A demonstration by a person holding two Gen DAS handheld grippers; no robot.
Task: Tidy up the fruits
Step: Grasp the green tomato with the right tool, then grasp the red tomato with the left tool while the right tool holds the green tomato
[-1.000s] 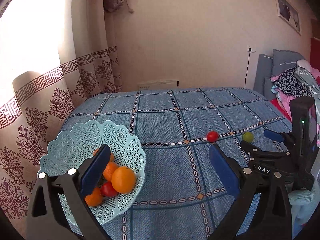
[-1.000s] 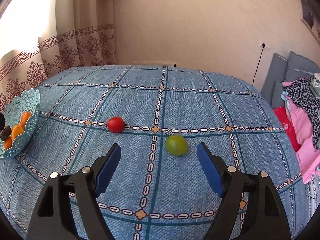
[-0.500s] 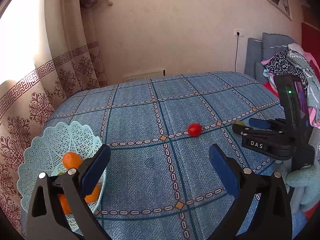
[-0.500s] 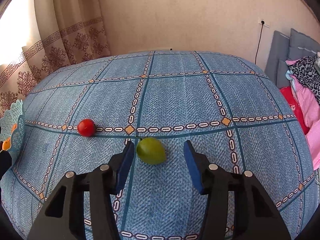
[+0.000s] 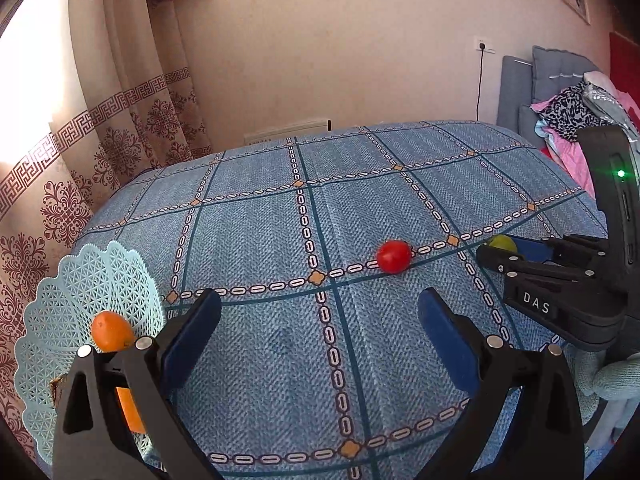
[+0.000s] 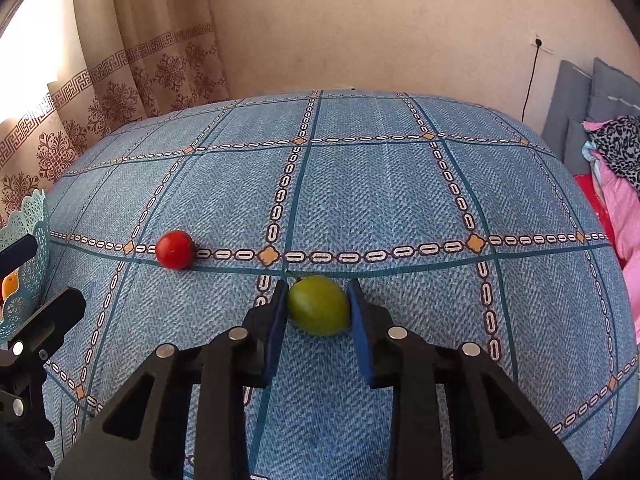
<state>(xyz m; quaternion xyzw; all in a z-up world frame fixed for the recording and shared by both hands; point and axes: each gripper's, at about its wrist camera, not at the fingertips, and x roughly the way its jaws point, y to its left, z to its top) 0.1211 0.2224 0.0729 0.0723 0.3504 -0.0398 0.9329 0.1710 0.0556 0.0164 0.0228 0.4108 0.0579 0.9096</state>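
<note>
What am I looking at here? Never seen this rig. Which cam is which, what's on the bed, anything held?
There is no robot. A person holds a pair of hand-held tongs in each hand, with a fisheye camera on each looking along its fingers.

Left camera: the left tongs are open and empty, with a pale blue basket of oranges beside them.

Right camera: the right tongs have closed on a green fruit, which appears to sit on the blue patterned bedspread, not yet lifted. A red fruit lies loose to its left.
</note>
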